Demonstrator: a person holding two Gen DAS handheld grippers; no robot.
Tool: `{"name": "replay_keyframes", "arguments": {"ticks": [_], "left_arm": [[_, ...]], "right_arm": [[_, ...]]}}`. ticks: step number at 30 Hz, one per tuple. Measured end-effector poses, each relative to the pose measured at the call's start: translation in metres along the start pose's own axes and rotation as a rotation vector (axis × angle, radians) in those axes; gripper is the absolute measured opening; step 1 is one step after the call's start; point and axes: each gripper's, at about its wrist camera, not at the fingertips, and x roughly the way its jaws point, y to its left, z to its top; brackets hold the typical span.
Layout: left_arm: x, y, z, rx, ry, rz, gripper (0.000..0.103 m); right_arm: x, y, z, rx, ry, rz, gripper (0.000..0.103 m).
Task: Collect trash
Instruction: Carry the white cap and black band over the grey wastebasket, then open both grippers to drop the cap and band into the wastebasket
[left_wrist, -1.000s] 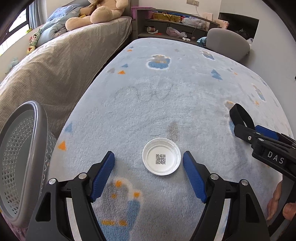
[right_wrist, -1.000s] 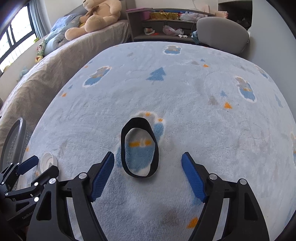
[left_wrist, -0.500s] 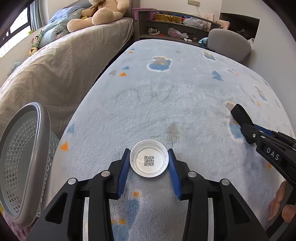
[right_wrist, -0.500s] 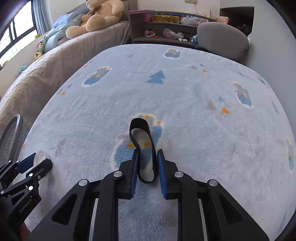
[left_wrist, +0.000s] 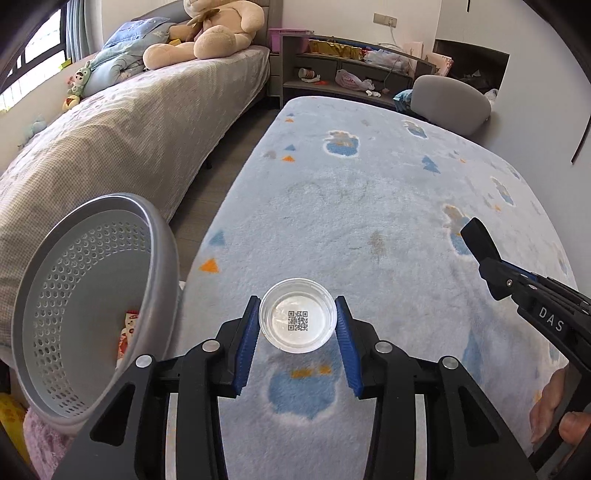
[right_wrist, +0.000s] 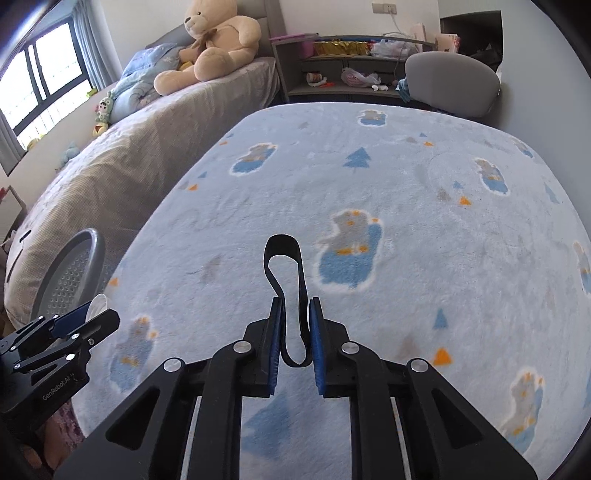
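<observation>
Above fluffy rug (left_wrist: 369, 206), clear round lid (left_wrist: 297, 319), perhaps plastic

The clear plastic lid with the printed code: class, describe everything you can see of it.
The small round clear plastic lid is shallow, with a raised rim and a black square code at its centre. It looks thin, glossy and undamaged. It sits open side up, roughly level, clamped at opposite edges between the blue pads of the left tool, above the pale blue patterned rug, right of the grey perforated basket.
</observation>
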Motion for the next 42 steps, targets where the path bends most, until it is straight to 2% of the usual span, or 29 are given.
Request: {"name": "replay_keyframes", "arguments": {"ticks": [13, 19, 25, 31, 40, 41, 42], "left_arm": [[-0.041, 0.085, -0.016, 0.008, -0.052, 0.019, 0.039], [-0.053, 0.142, -0.016, -0.039, -0.08, 0.055, 0.039], [-0.051, 0.194, -0.016, -0.092, -0.071, 0.097, 0.039], [-0.048, 0.225, -0.018, -0.12, -0.064, 0.118, 0.039], [-0.044, 0.245, -0.022, -0.159, -0.058, 0.132, 0.041], [-0.045, 0.247, -0.022, -0.163, -0.059, 0.133, 0.043], [-0.046, 0.248, -0.022, -0.166, -0.062, 0.136, 0.049]], "right_arm": [[-0.019, 0.122, -0.01, -0.063, -0.034, 0.111, 0.015], [-0.011, 0.18, -0.01, -0.12, -0.011, 0.161, 0.015], [0.001, 0.227, -0.006, -0.175, 0.012, 0.206, 0.015], [0.016, 0.261, -0.007, -0.217, 0.038, 0.229, 0.015], [0.024, 0.287, -0.01, -0.261, 0.053, 0.249, 0.018], [0.023, 0.289, -0.01, -0.266, 0.048, 0.244, 0.022], [0.023, 0.29, -0.009, -0.269, 0.043, 0.245, 0.032]]}}
